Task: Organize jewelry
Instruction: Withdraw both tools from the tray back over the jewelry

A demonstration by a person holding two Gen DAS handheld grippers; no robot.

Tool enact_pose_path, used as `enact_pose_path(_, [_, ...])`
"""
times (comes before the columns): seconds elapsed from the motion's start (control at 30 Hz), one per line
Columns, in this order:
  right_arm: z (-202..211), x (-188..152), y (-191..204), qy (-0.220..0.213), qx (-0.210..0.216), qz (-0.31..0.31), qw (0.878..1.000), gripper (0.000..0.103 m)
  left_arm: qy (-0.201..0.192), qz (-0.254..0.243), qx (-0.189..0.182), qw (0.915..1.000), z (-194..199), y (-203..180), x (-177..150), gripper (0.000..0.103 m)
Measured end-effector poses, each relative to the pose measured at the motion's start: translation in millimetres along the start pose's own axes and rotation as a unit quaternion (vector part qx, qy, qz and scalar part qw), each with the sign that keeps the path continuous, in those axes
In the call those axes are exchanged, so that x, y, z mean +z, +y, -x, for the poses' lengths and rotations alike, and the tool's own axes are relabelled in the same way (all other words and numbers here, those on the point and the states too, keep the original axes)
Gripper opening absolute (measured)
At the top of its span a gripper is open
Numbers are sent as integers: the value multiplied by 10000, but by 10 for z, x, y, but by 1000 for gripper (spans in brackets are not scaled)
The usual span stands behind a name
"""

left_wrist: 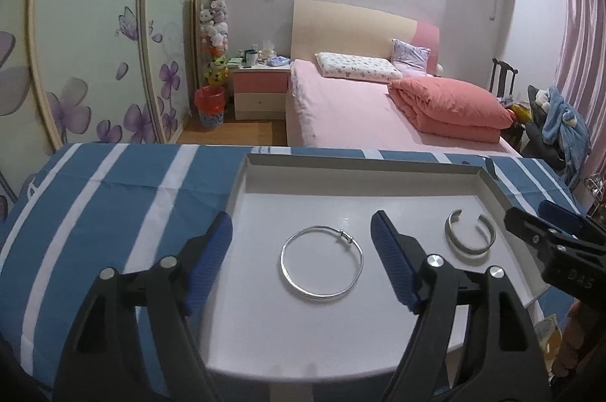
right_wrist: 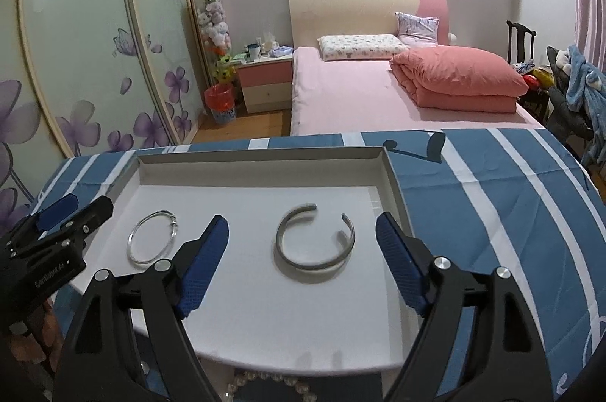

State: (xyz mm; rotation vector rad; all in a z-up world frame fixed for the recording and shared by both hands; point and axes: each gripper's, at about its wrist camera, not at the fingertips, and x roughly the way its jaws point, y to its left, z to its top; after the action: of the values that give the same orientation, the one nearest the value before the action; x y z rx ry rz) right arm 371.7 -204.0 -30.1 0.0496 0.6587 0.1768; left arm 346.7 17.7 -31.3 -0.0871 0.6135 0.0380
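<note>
While both grippers hang over the white tray [left_wrist: 492, 182], neither carries anything: the left gripper [left_wrist: 301, 231] stands released with the thin round bangle [left_wrist: 322, 262] lying on the tray floor between and beyond its blue pads [left_wrist: 212, 250], untouched, and the right gripper [right_wrist: 303, 231] is likewise released above the open cuff bracelet [right_wrist: 314, 239]. Both pieces lie flat inside the tray, well apart from each other, the bangle on the left half and the cuff on the right half; the tray rests on a blue-and-white striped cloth [right_wrist: 492, 212]. A string of pearl-like beads [right_wrist: 265, 383] shows just in front of the tray's near edge in the right wrist view. Both pieces appear to be polished metal, so expect them to be light, rigid and slippery against the smooth tray floor. The bangle is a narrow wire; it is best pinched across the wire at one side, away from the small clasp [left_wrist: 342, 234]. The cuff is a wider band; grip across the band at the closed back, not at the gap. Lettering on the left gripper body seen in the right wrist view reads roughly "GenRobot.AI" [right_wrist: 49, 275]; partial letters on the right gripper body in the left wrist view cannot be read with confidence.
</note>
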Motion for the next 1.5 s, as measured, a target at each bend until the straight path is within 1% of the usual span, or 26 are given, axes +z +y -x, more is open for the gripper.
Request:
enact_pose_path(0.1, [121, -13, 10, -72, 1, 30, 10000, 80, -80, 19, 1, 10000, 177, 41, -30, 74])
enact_pose_path(0.2, [336, -73, -21, -166, 19, 46, 9999, 80, -147, 44, -30, 9999, 375, 71, -84, 74])
enact_pose_path(0.3, [527, -168, -74, -226, 4, 65, 9997, 80, -200, 72, -79, 9997, 636, 109, -228, 76])
enact_pose_path(0.4, [748, -348, -137, -220, -63, 74, 9997, 80, -228, 61, -81, 9997, 870, 147, -400, 76])
enact_pose_path(0.53, [879, -607, -234, -63, -270, 121, 9995, 80, -194, 19, -119, 9997, 1125, 188, -638, 78])
enact_pose_path(0.7, [802, -935, -382, 368, -445, 133, 9982, 83, -87, -114, -147, 9998, 1347, 206, -945, 80])
enact_pose_path(0.8, [727, -1021, -437, 570, -521, 138, 9969, 84, -4, -195, -169, 9997, 1407, 200, -1068, 80])
enact_pose_path(0.87, [684, -1045, -448, 649, -546, 200, 9962, 86, 55, -222, -182, 9996, 1422, 215, -1132, 80])
enact_pose_path(1.0, [604, -1088, -411, 783, -538, 295, 9950, 87, 179, -237, -169, 9994, 1437, 264, -1231, 81])
enact_pose_path(1.3, [463, -1100, -365, 1021, -500, 452, 9925, 86, 405, -427, -248, 9980, 1440, 194, -1345, 81])
enact_pose_path(1.33, [449, -1114, -356, 1067, -505, 457, 9920, 85, 436, -440, -261, 9977, 1436, 190, -1350, 81])
enact_pose_path(1.37, [432, -1118, -356, 1121, -493, 458, 9914, 69, 473, -460, -277, 9974, 1428, 174, -1356, 81])
enact_pose_path(1.4, [429, -1124, -361, 1152, -384, 428, 9917, 63, 539, -500, -280, 9969, 1411, 151, -1364, 81])
enact_pose_path(1.43, [439, -1119, -370, 1158, -252, 359, 9923, 46, 582, -532, -271, 9965, 1394, 133, -1365, 81])
enact_pose_path(1.47, [449, -1111, -374, 1139, -265, 334, 9926, 41, 635, -578, -265, 9960, 1376, 112, -1371, 81])
enact_pose_path(1.5, [454, -1113, -370, 1133, -316, 328, 9925, 40, 714, -646, -237, 9951, 1348, 81, -1376, 81])
